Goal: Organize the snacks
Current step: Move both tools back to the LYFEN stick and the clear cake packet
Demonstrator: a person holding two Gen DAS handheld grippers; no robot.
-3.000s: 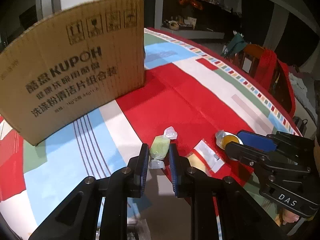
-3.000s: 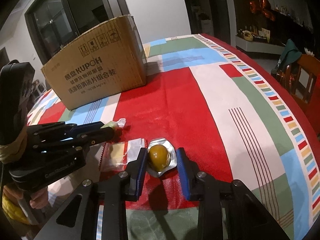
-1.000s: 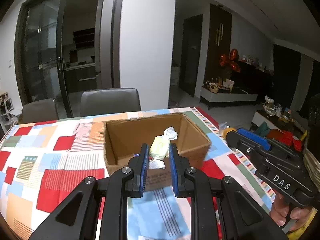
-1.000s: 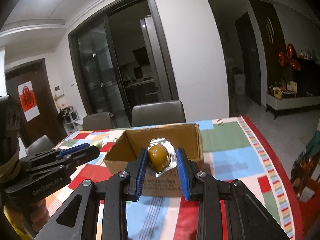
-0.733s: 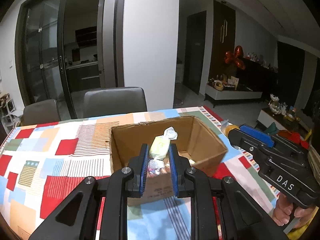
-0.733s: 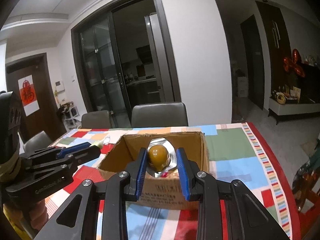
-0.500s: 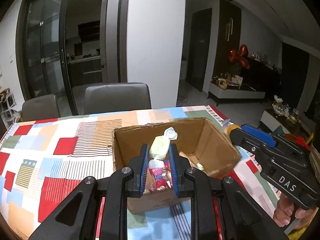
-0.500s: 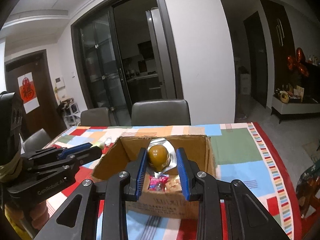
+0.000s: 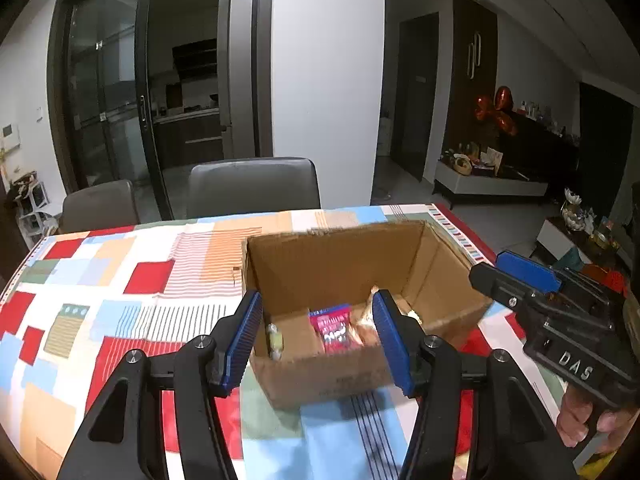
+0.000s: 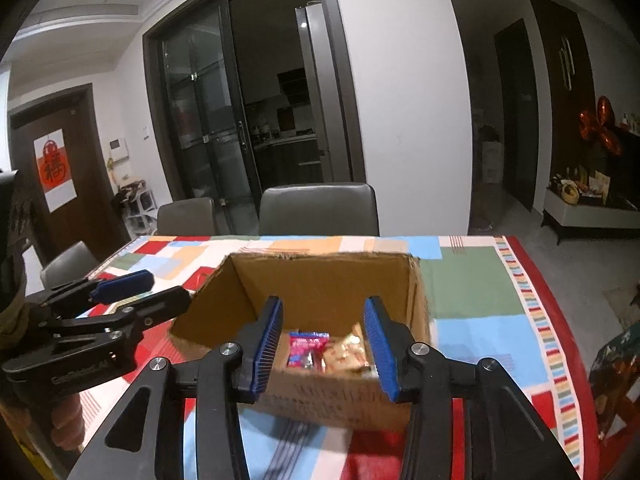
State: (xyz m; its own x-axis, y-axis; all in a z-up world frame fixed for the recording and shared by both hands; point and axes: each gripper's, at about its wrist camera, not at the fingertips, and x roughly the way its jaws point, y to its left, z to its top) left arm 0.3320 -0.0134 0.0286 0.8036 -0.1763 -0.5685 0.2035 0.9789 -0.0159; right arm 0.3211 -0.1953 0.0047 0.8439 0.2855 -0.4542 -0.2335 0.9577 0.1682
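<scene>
Candies dropped, patchwork tablecloth [image 9: 120, 280], grey chairs [image 10: 320, 208]

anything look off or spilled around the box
Nothing stands out. The cardboard box sits upright on the tablecloth, snacks like the pink packet inside. Both grippers hang over it, jaws opening, nothing between them.

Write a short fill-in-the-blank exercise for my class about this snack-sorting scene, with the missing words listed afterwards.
1. The snacks lie inside an open ____ box.
2. The brightest snack in the box is a ____ packet.
3. Between the opening pads of the left tongs and of the right tongs there is ____ held.
4. Behind the table stand grey ____.

Missing words: cardboard; pink; nothing; chairs
</scene>
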